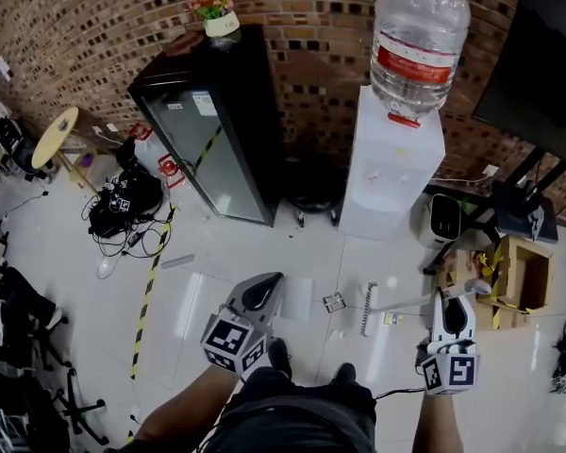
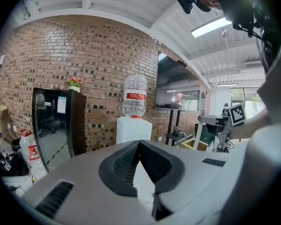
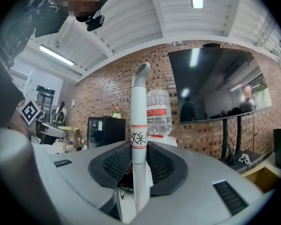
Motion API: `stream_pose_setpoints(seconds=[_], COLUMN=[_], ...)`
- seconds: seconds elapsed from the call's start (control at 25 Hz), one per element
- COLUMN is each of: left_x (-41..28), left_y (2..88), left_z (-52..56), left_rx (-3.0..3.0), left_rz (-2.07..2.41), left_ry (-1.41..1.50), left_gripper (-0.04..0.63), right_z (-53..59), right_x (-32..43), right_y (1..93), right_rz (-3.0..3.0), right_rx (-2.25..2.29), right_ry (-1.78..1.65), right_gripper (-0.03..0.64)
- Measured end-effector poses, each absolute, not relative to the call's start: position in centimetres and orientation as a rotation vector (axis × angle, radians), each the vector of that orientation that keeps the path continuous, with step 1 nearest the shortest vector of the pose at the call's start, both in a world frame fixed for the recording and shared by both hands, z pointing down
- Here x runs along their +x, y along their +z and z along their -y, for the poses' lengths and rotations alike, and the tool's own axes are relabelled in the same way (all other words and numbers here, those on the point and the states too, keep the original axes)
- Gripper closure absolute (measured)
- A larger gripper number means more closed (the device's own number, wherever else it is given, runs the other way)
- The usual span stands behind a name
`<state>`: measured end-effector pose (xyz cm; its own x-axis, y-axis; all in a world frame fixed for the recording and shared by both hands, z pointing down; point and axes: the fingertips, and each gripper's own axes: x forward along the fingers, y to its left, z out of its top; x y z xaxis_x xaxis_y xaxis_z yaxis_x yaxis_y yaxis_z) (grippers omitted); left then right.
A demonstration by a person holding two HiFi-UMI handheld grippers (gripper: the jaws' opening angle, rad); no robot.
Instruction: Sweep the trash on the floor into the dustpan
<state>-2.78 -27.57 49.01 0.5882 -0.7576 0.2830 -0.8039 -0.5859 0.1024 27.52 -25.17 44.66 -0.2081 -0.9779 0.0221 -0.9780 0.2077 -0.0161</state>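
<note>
In the head view my right gripper (image 1: 456, 302) is shut on a white pole (image 1: 406, 302) whose thin lower part slants left down to a narrow toothed piece (image 1: 366, 310) on the floor. The right gripper view shows the same pole (image 3: 139, 125) upright between the jaws, with a curved top end and a printed label. A small crumpled wrapper (image 1: 334, 302) and a yellowish scrap (image 1: 391, 319) lie on the white tiles near that toothed piece. My left gripper (image 1: 264, 291) hangs above the floor to the wrapper's left; its jaws meet with nothing between them (image 2: 139, 143). I cannot make out a dustpan.
A black glass-door fridge (image 1: 217, 130) and a white water dispenser (image 1: 391, 163) stand against the brick wall. A cardboard box (image 1: 525, 276) is at the right, a tangle of cables (image 1: 123, 217) and yellow-black tape (image 1: 149, 295) at the left. The person's shoes (image 1: 279, 353) are below.
</note>
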Motion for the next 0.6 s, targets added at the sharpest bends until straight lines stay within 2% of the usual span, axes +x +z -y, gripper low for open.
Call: stream_pose_setpoints(seconds=[0.6], left_x=[-3.6], left_y=[59.5], left_z=[29.7], left_rx=[2.584], left_rz=[1.15], left_ry=[0.447], left_gripper=[0.591], right_z=[28.7], right_x=[25.2], right_y=[58.2], right_rz=[2.414], right_rx=[1.876], right_ry=[0.165], right_gripper=[0.491])
